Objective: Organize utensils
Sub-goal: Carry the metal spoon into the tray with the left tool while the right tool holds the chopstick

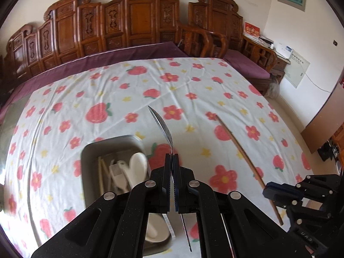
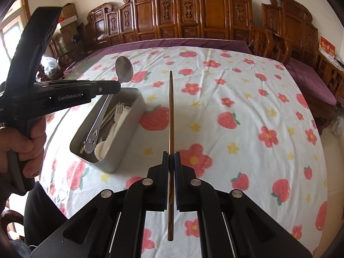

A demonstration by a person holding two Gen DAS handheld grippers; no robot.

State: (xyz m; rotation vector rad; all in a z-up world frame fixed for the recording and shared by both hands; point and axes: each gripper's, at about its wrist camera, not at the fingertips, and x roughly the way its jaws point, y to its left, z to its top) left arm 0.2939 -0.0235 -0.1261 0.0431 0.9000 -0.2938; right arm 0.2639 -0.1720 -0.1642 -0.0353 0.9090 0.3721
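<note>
Spoon (image 1: pixel 163 129) is clamped by L gripper (image 1: pixel 171 161) above tin (image 1: pixel 86 157) rim; chopstick (image 2: pixel 171 111) gripped by R gripper (image 2: pixel 171 159) over open cloth (image 2: pixel 247 86).

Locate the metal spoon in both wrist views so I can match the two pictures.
Left wrist view: the metal spoon stands edge-on at centre, clamped in the left claw.
Right wrist view: same spoon, upper left, bowl up, handle slanting down over the tray.
Shared landmark: the grey utensil tray with white plastic cutlery, left of centre in both.
</note>
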